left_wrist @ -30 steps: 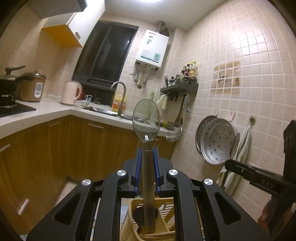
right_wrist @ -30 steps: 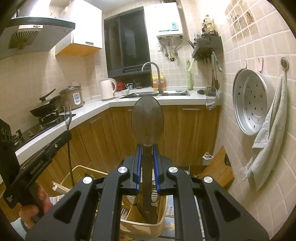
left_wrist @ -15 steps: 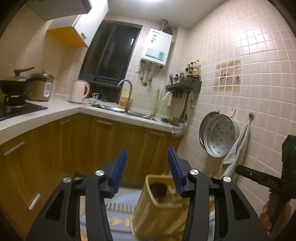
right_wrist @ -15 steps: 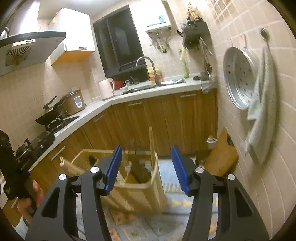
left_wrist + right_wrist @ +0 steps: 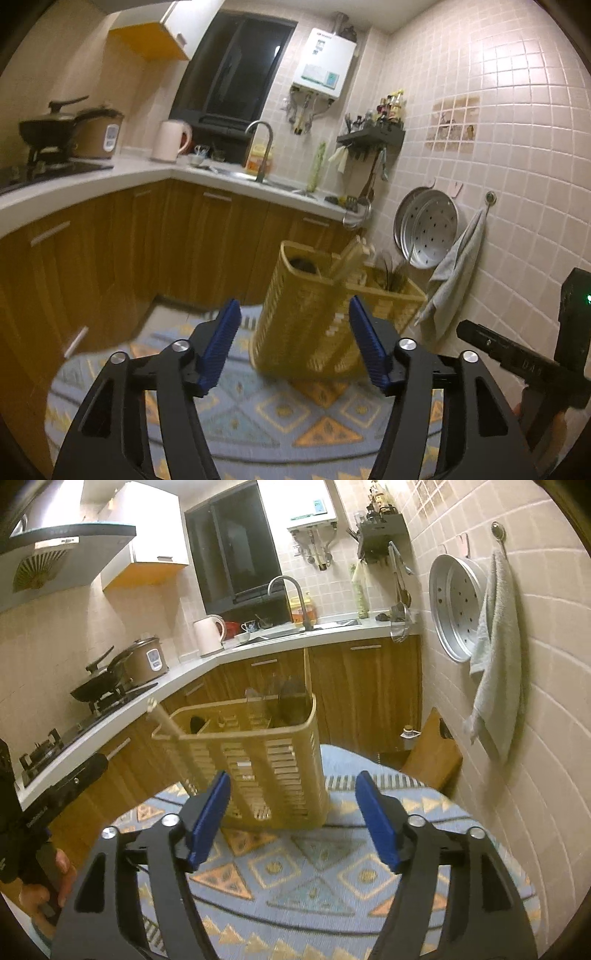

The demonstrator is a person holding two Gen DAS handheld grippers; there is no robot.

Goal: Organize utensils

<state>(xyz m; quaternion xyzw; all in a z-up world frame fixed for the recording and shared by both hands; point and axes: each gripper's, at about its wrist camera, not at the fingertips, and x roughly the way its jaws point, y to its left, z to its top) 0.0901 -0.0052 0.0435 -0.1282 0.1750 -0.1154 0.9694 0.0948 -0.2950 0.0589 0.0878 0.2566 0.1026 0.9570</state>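
A yellow slotted utensil basket stands on a round table with a blue patterned cloth; it also shows in the right wrist view. Dark spoons and pale wooden chopsticks stick out of it. My left gripper is open and empty, just in front of the basket. My right gripper is open and empty, also just in front of the basket. The other gripper shows at the edge of each view.
A kitchen counter with sink, kettle, rice cooker and pan runs behind. A tiled wall at right holds a steamer tray and a towel. A wooden board leans below.
Both grippers held a spoon upright over the basket a second ago. Both have opened, the spoons are now in the basket, and both grippers have drawn back from it.
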